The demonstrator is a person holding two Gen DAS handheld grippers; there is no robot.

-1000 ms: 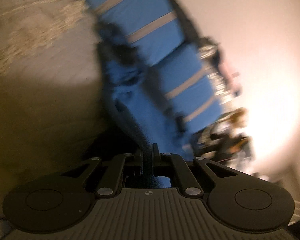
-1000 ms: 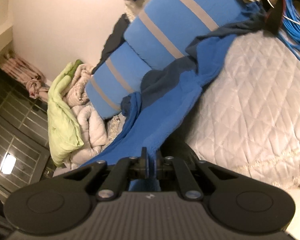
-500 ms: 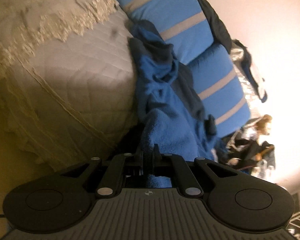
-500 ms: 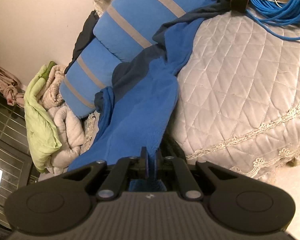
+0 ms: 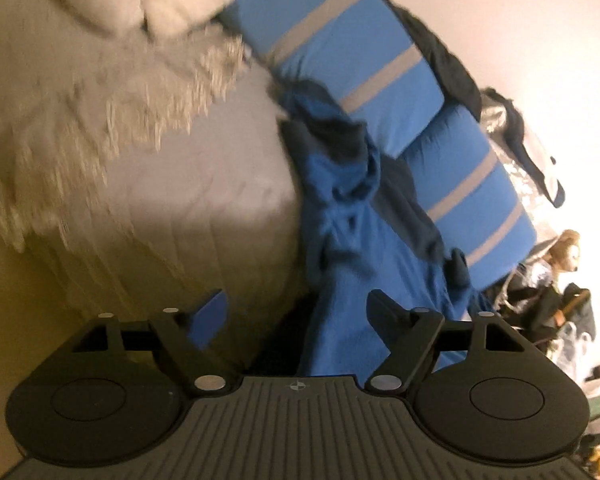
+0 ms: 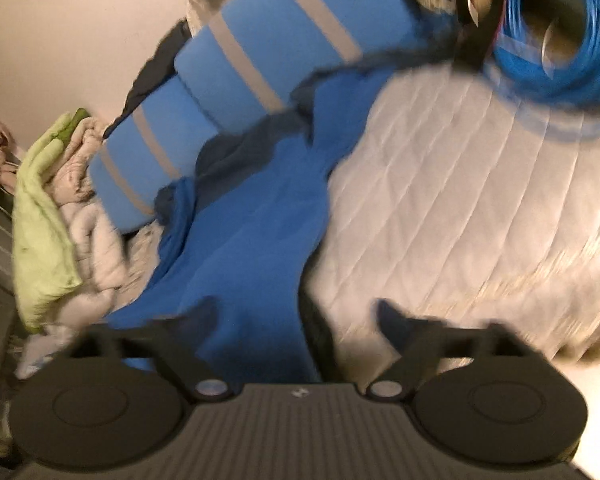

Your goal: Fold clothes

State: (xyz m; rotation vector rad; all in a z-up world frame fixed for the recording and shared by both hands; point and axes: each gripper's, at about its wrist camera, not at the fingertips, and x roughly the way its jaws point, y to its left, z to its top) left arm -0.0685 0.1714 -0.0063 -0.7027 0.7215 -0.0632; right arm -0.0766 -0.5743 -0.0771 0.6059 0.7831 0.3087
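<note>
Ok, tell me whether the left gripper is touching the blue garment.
Cannot tell. In the left wrist view the left gripper is wide open, nothing clamped, but the blue garment lies behind its right finger, hiding any gap.

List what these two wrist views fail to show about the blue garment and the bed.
- Blue garment: its near end is hidden behind the left gripper body in the left wrist view; its type is unclear.
- Right wrist view: motion blur smears the blue cable coil and quilt edge.
- Right gripper: the fingertips are blurred.
</note>
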